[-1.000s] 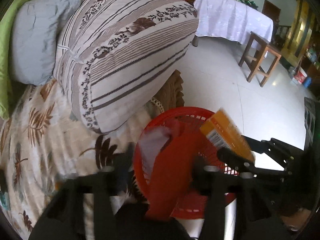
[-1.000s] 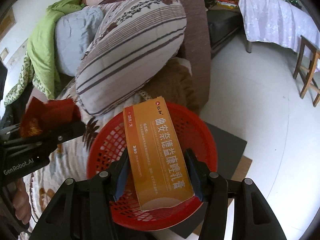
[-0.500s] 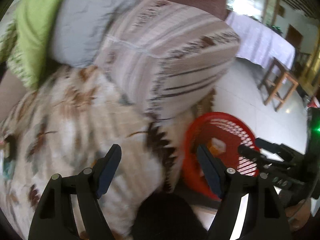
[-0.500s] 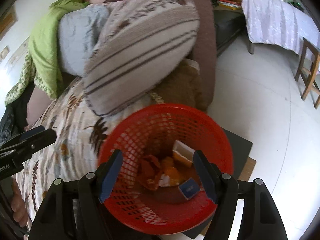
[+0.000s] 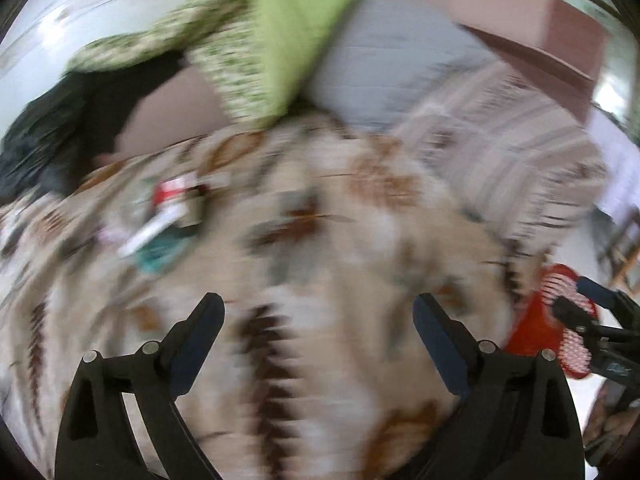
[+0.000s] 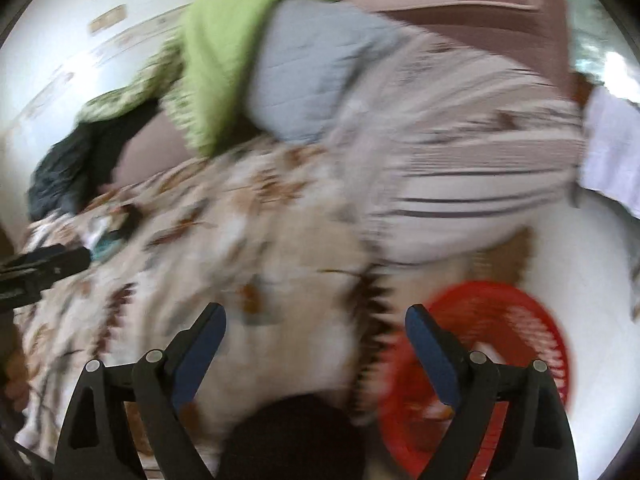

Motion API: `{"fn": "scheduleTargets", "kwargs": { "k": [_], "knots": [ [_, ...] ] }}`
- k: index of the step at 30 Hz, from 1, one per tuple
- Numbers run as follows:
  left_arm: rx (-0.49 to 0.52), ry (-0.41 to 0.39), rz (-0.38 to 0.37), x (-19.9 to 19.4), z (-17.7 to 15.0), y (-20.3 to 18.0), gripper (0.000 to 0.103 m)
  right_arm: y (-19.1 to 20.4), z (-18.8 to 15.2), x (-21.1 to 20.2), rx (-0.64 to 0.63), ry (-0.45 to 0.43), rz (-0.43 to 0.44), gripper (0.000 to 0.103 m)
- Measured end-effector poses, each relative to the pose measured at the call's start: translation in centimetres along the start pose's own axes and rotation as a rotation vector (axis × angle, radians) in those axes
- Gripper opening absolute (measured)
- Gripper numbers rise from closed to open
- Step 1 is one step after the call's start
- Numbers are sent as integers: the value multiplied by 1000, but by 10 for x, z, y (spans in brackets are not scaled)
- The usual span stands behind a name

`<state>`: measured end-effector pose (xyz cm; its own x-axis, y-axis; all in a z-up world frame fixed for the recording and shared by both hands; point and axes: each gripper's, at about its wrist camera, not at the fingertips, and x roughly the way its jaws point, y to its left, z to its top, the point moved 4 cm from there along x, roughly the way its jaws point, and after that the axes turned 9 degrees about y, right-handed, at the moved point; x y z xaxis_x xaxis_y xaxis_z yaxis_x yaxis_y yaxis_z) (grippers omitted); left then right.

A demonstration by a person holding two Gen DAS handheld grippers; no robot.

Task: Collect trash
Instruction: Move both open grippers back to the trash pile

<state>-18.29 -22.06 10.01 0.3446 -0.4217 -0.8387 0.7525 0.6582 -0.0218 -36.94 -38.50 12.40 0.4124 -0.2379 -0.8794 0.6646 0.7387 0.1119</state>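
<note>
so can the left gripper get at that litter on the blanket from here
Probably yes. The left gripper is open and empty, and only bare blanket shows between it and the litter ahead to its left. Blur hides finer detail.

Red plastic mesh basket (image 6: 520, 344); printed cloth bedspread (image 5: 320, 240)

leaf-print bed (image 5: 360, 240), scattered trash (image 5: 168, 216), striped pillow (image 6: 460, 168)

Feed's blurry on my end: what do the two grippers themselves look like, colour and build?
Both match. The left gripper and right gripper are matte black, with angular linkage arms, triangular cut-outs and round silver pivot pins. The inner pads of their jaws are dark blue. No cables or sleeves show, and any marking is too blurred to read.
</note>
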Motion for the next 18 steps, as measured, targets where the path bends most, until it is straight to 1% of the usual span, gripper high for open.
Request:
{"fn": "scheduleTargets", "kwargs": {
  "k": [4, 6, 8, 10, 14, 18],
  "knots": [
    [-97, 7, 144, 7, -3, 84, 95, 53, 9, 30, -49, 56, 130, 93],
    [-144, 23, 179, 11, 0, 124, 95, 78, 10, 46, -82, 86, 168, 93],
    [-189, 32, 210, 17, 8, 158, 95, 94, 10, 56, -112, 105, 188, 93],
    [-247, 40, 242, 26, 22, 195, 95, 107, 9, 65, -143, 125, 201, 93],
    [-312, 57, 236, 53, 52, 237, 95, 118, 9, 84, -178, 160, 202, 93],
    [-307, 93, 243, 89, 78, 254, 95, 120, 7, 98, -187, 191, 191, 93]
  ]
}}
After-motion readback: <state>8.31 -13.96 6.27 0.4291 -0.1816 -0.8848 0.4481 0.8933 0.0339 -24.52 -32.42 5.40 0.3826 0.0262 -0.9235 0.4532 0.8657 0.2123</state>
